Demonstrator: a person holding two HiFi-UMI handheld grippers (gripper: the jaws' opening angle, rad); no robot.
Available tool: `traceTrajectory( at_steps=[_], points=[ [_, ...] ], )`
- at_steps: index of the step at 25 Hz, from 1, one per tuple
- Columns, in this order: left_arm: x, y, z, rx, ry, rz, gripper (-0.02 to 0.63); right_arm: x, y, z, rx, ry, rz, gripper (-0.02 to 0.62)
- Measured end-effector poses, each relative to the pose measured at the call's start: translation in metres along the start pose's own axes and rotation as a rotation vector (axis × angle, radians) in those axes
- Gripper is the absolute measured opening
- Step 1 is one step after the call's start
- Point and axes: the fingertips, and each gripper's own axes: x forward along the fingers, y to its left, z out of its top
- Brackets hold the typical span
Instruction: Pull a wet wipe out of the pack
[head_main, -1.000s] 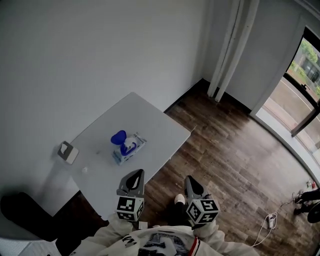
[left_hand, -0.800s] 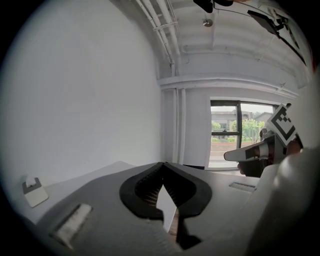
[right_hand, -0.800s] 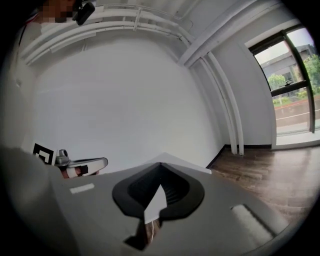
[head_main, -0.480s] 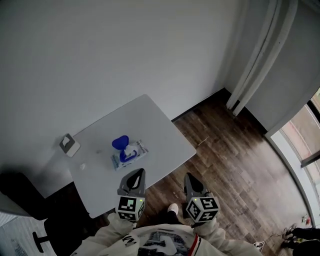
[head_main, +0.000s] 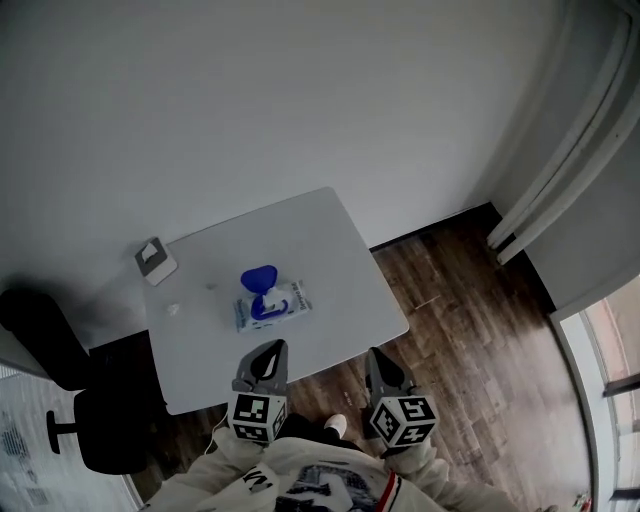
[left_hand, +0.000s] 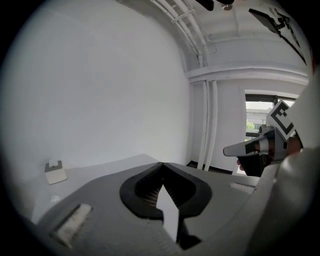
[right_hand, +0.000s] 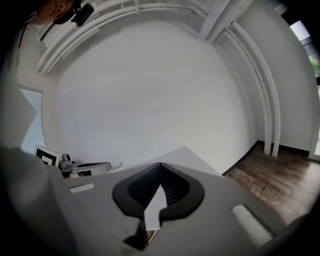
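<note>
Jaws on both grippers are pressed together, nothing between them. Left gripper (head_main: 268, 352) and right gripper (head_main: 380, 360) hang near the bench's (head_main: 310, 235) 6 o'clock edge, touching nothing. One pack (head_main: 285, 305), blue lid (head_main: 260, 276) flipped up, lies mid-bench at 12 o'clock from the left gripper; both gripper views hide it behind their own bodies. One small stand (head_main: 155, 260) sits at the 10 o'clock corner, one white speck (head_main: 173, 310) near it. Bare floor (head_main: 470, 330) opens at 3 o'clock. One chair (head_main: 45, 345) at 8 o'clock is partly cut off.
</note>
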Motion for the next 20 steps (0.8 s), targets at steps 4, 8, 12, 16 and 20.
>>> traceTrajectory(
  at_steps=[4, 8, 12, 16, 20],
  points=[
    [0.004, 0.013, -0.005, -0.013, 0.014, 0.045, 0.005, 0.020, 0.004, -0.005, -0.007, 0.035, 0.046, 0.006],
    [0.008, 0.032, -0.008, -0.020, 0.013, 0.081, 0.005, 0.045, 0.014, -0.013, -0.016, 0.075, 0.082, 0.006],
    [0.018, 0.060, -0.008, -0.047, 0.013, 0.123, 0.005, 0.076, 0.025, -0.005, -0.042, 0.096, 0.119, 0.006],
    [0.032, 0.089, -0.001, -0.069, 0.004, 0.158, 0.005, 0.112, 0.036, 0.006, -0.073, 0.117, 0.154, 0.006],
    [0.047, 0.111, -0.001, -0.073, 0.016, 0.166, 0.005, 0.147, 0.044, 0.014, -0.083, 0.132, 0.172, 0.006]
  ],
)
